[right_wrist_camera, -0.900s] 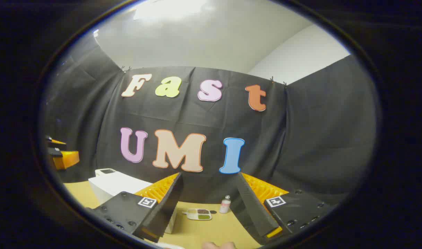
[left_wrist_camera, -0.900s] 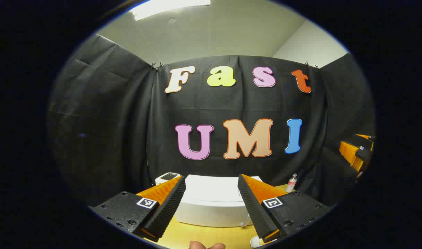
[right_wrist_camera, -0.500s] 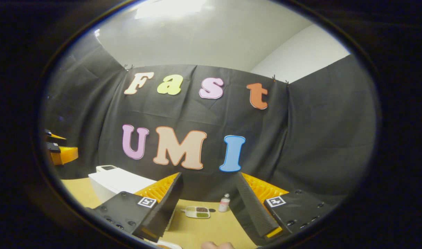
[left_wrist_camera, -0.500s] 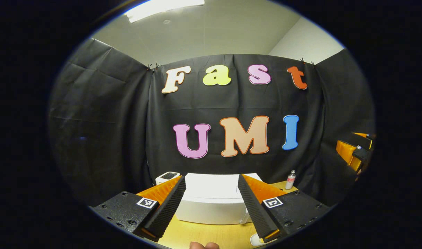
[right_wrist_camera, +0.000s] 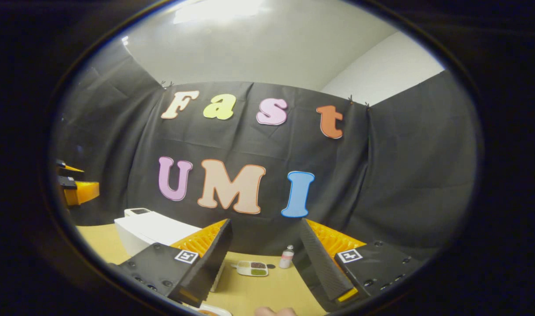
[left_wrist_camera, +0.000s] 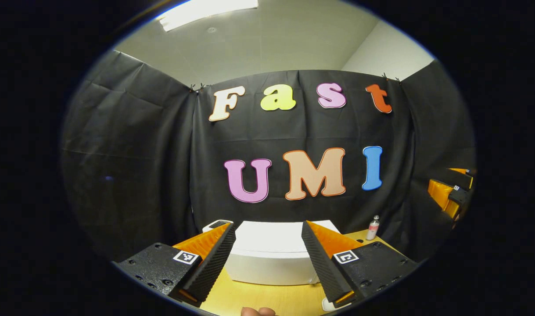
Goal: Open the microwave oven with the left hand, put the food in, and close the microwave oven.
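Nearest in the left gripper view, the left tongs (left_wrist_camera: 268, 254) stand wide apart, holding and touching nothing. The right tongs (right_wrist_camera: 263, 259) gape just as wide and empty above the yellow surface (right_wrist_camera: 267, 292). Beyond the left tongs sits the white microwave oven (left_wrist_camera: 271, 254), door closed. Farther right, a small compartmented food tray (right_wrist_camera: 252, 268) lies beside a small bottle (right_wrist_camera: 287, 258).

Yellow wooden surface (right_wrist_camera: 267, 292), lower frame. On it: white microwave (right_wrist_camera: 149, 232) lower left, small divided dish (right_wrist_camera: 252, 268) centre, little bottle (right_wrist_camera: 287, 257) just right of it.
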Demonstrator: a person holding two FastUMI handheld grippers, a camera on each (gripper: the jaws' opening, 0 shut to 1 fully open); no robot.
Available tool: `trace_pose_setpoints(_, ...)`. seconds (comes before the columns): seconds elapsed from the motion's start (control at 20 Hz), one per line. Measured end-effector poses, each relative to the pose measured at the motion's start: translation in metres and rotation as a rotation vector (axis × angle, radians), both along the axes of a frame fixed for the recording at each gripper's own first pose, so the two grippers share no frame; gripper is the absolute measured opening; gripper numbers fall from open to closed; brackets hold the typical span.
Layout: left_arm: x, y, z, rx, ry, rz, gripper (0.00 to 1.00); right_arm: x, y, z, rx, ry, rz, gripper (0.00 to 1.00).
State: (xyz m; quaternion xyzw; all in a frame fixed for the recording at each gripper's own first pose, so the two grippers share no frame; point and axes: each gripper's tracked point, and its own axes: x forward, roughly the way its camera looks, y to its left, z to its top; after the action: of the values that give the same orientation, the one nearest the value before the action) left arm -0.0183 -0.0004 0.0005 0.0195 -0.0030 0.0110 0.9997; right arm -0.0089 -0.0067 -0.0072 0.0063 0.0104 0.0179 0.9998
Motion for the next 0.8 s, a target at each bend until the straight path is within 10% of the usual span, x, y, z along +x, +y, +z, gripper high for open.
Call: trace_pose_setpoints(0.8, 0.0049, -0.0079, 0.0009, 0.023, -0.013, -0.020, 0.96, -0.0021, -0.0013, 0.0031, -0.012, -0.007, -0.012, 0.98)
